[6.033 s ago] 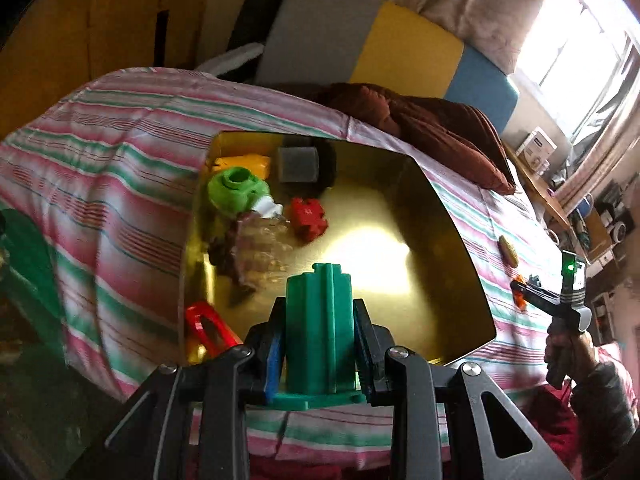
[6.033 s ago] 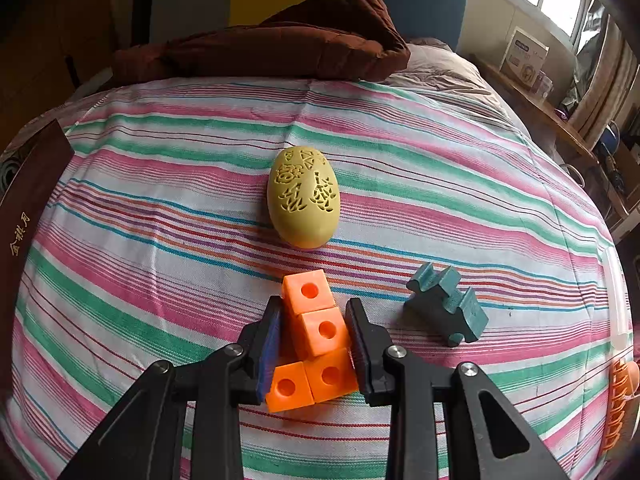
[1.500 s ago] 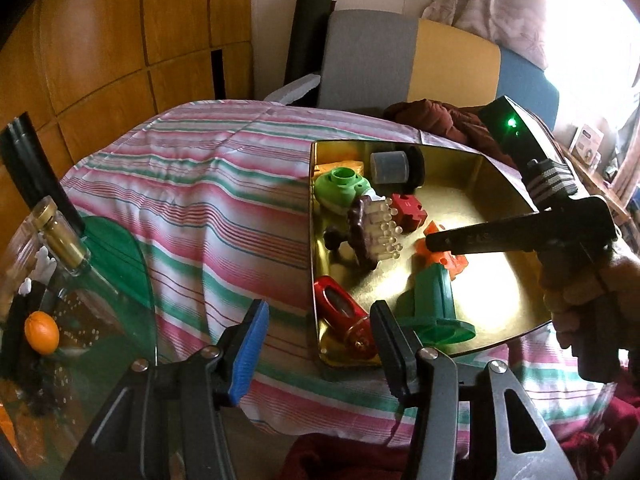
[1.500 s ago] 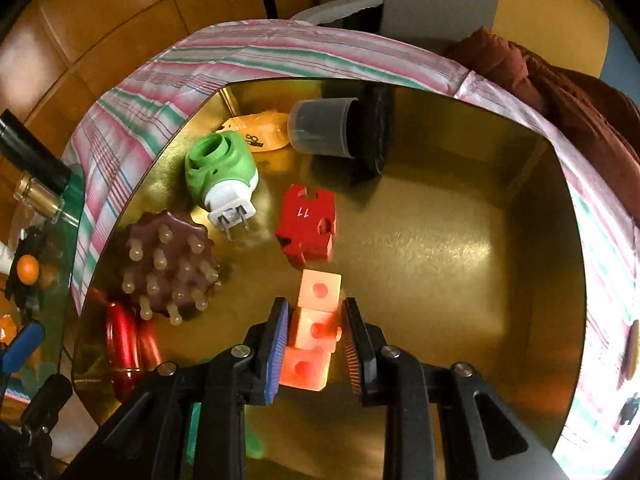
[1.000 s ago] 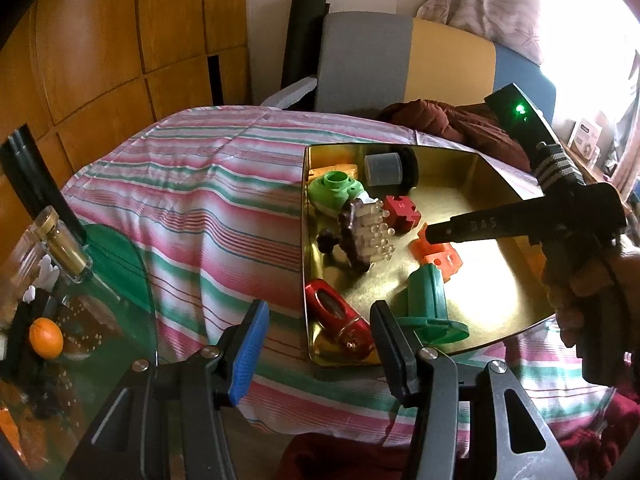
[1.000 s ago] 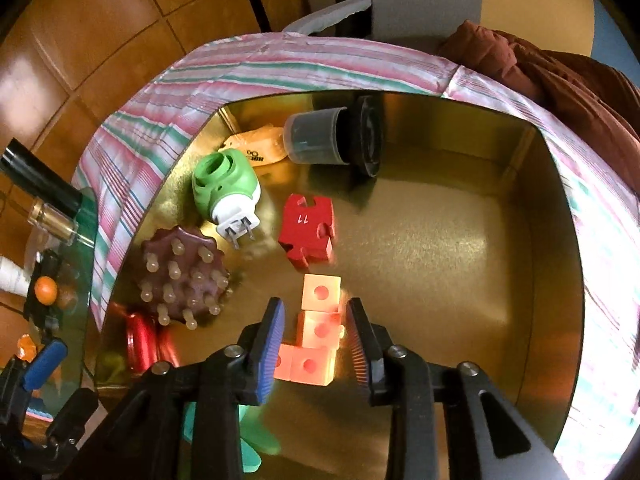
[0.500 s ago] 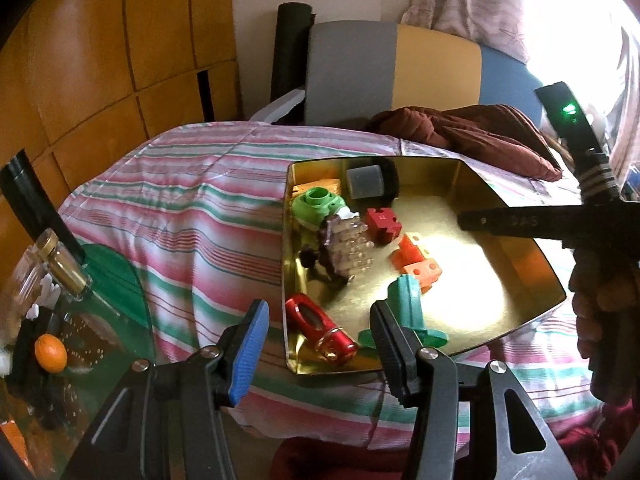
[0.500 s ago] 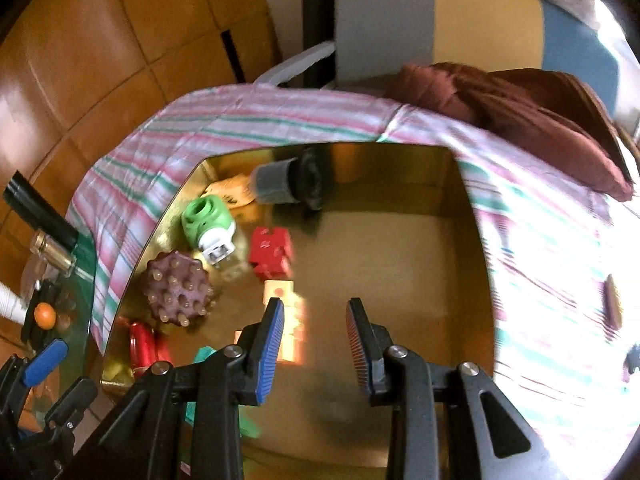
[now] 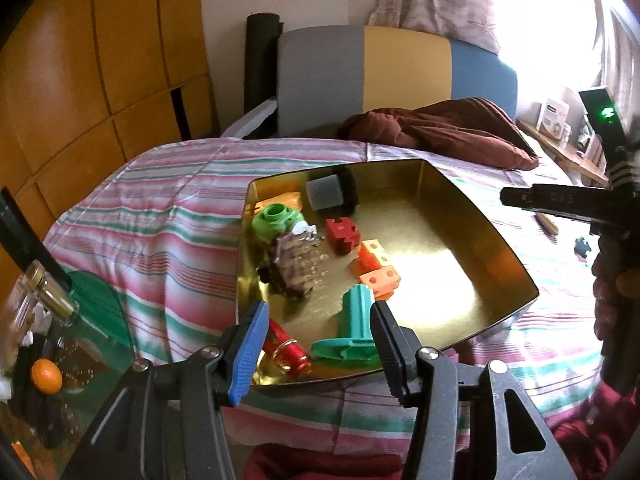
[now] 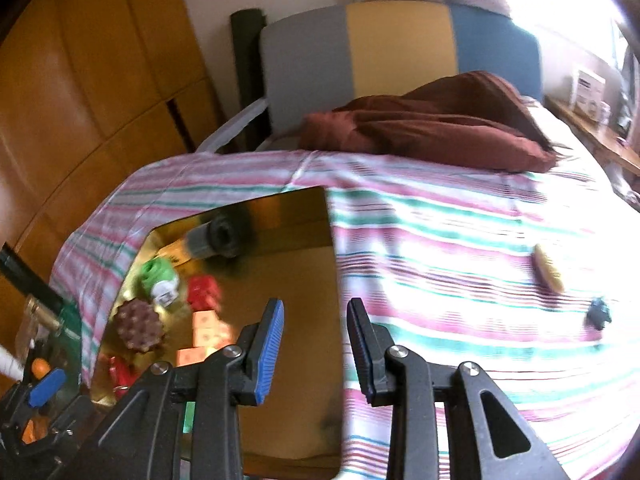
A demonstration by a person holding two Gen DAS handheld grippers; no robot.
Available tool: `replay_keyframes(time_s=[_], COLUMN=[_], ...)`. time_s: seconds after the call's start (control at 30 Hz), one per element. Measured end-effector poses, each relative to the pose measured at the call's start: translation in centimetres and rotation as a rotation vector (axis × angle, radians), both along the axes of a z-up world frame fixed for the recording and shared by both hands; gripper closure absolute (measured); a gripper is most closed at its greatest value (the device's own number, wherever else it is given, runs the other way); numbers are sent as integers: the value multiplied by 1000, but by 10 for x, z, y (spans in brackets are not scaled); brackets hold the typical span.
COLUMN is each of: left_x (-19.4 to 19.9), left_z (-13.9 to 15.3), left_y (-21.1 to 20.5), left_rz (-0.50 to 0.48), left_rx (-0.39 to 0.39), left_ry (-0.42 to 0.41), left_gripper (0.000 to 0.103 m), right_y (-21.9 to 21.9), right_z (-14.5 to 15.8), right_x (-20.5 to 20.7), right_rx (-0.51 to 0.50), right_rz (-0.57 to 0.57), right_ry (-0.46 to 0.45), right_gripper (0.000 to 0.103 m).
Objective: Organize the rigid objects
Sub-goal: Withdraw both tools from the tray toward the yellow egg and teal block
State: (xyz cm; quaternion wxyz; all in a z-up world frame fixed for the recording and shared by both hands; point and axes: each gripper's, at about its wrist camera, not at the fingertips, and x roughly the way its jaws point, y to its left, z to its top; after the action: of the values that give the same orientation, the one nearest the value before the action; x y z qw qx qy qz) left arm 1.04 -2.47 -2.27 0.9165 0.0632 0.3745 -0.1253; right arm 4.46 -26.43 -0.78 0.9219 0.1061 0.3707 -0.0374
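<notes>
A gold tray sits on the striped bed cover and holds the orange block piece, a green flanged part, a red puzzle block, a green plug, a brown spiky ball, a red clip and a grey cylinder. My left gripper is open and empty at the tray's near edge. My right gripper is open and empty above the tray's right edge. A yellow egg and a dark teal puzzle piece lie on the cover to the right.
A brown blanket lies at the bed's head before a grey, yellow and blue headboard. A glass side table with a bottle and an orange ball stands at the left. Wooden wall panels are behind it.
My right gripper let go of the orange block piece in the tray, opened, and drew back and rightward. My left gripper stayed open and pulled back a little from the tray.
</notes>
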Motion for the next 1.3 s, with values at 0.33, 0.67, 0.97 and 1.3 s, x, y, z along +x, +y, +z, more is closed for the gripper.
replay_keyframes(time_s=[0.33, 0.67, 0.97, 1.3], left_x=[1, 6, 5, 5], left_z=[1, 0, 3, 0], left_y=[-24, -55, -91, -130], left_rz=[-60, -138, -232, -315], left_rx=[13, 19, 27, 36], left_ry=[4, 17, 10, 25], left_gripper=[49, 50, 49, 49], right_y=[-85, -199, -278, -325], right_z=[4, 13, 6, 72], right_x=[-20, -67, -119, -208], right_rx=[-36, 48, 45, 9], right_rz=[-170, -484, -713, -793], right_ry=[-4, -80, -94, -193], right_gripper=[70, 70, 70, 70])
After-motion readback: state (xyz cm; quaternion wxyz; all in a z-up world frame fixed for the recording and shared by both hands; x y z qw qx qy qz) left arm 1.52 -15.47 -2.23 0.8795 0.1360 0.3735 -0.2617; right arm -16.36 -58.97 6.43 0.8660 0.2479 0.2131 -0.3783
